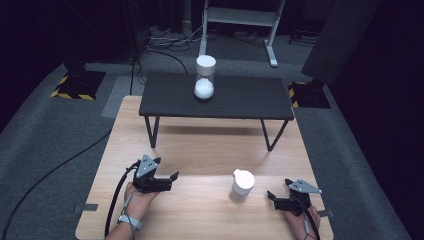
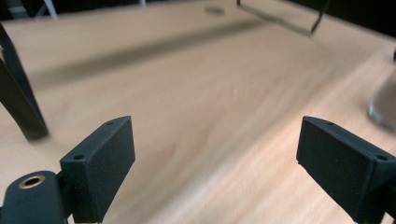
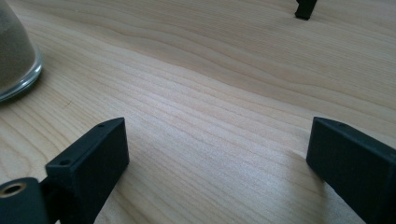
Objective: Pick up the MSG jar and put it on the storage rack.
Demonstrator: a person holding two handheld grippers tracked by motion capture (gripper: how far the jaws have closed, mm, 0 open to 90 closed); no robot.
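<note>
Both grippers sat low in the frame on the wooden table (image 1: pixel 200 150). The left gripper (image 1: pixel 172 178) and right gripper (image 1: pixel 271 196) held their jaws apart, empty. The white-lidded jar (image 1: pixel 242 185) stood between them.

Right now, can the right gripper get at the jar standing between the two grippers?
Probably yes. The right gripper has its jaws open toward the jar, and only bare wooden table lies between them; the left gripper sits well off on the jar's other side.

Lab or recording studio being indicated: walls being kept dark, floor being covered by grey carpet (image 1: pixel 45 130), cables (image 1: pixel 170 42) being trailed across it, yellow-black hazard tape (image 1: pixel 70 92) being shown at stand bases, white metal frame (image 1: pixel 240 20) being parked behind wooden table (image 1: pixel 200 150).
</note>
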